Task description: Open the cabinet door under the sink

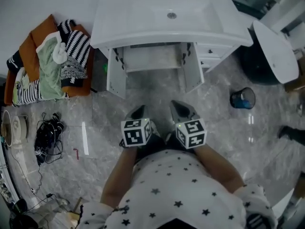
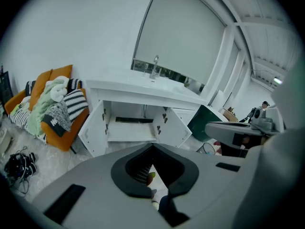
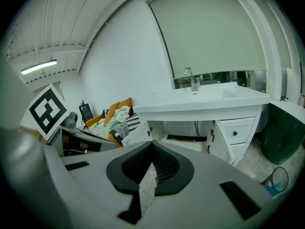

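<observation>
The white sink cabinet point(image 1: 169, 20) stands at the far side of the floor. Both of its doors hang wide open, the left door point(image 1: 116, 75) and the right door point(image 1: 193, 71), and the inside shelf point(image 1: 152, 58) shows bare. My left gripper point(image 1: 139, 110) and right gripper point(image 1: 179, 107) are side by side close to the person's body, well short of the doors and touching nothing. Each is shut with nothing between its jaws. The open cabinet point(image 2: 136, 123) also fills the middle of the left gripper view, and the cabinet point(image 3: 190, 132) lies ahead in the right gripper view.
An orange seat point(image 1: 45, 32) heaped with clothes stands left of the cabinet. A tangle of black cables point(image 1: 47, 136) lies on the floor at left. A small blue-lined bin point(image 1: 243, 99) and a large dark tub point(image 1: 264, 56) sit to the right. Small drawers point(image 1: 214, 56) adjoin the right door.
</observation>
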`<action>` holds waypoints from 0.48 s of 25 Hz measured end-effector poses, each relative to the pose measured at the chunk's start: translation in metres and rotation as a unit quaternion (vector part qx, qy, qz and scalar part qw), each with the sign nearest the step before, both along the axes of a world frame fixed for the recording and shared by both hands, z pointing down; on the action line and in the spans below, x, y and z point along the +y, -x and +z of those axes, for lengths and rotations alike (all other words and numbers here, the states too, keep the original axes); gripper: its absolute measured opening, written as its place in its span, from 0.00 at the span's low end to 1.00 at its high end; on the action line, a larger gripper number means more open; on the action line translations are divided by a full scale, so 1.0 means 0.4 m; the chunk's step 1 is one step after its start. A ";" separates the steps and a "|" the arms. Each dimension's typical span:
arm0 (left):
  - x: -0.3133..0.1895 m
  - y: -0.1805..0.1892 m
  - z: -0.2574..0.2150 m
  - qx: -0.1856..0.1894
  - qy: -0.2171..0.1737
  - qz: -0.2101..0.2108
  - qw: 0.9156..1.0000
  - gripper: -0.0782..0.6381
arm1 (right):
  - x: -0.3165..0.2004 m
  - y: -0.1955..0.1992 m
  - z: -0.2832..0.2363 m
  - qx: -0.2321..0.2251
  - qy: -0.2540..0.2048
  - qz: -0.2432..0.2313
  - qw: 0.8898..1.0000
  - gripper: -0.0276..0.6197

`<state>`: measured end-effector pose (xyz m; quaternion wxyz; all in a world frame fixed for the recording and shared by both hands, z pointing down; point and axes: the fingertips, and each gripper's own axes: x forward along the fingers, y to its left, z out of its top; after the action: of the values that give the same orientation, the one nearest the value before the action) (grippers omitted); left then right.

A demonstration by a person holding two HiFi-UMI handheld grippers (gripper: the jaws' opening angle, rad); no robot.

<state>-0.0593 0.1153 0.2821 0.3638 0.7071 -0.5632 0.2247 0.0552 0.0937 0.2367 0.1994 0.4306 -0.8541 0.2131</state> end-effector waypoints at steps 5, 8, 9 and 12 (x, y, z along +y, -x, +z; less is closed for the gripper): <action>0.054 -0.050 -0.031 0.002 -0.006 -0.007 1.000 0.12 | 0.055 -0.040 -0.033 -0.005 -0.008 -0.020 1.000 0.05; 0.077 -0.082 -0.047 -0.005 -0.017 0.001 1.000 0.12 | 0.082 -0.057 -0.046 -0.007 -0.017 -0.029 0.999 0.05; 0.085 -0.092 -0.051 -0.006 -0.021 0.001 1.000 0.12 | 0.092 -0.062 -0.047 -0.007 -0.020 -0.031 0.999 0.05; 0.109 -0.118 -0.060 -0.004 -0.030 -0.003 1.000 0.12 | 0.127 -0.078 -0.048 -0.009 -0.026 -0.041 0.999 0.05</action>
<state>-0.0120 0.1588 0.2581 0.3406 0.7152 -0.5733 0.2092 0.0864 0.1445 0.2174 0.1891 0.3985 -0.8780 0.1859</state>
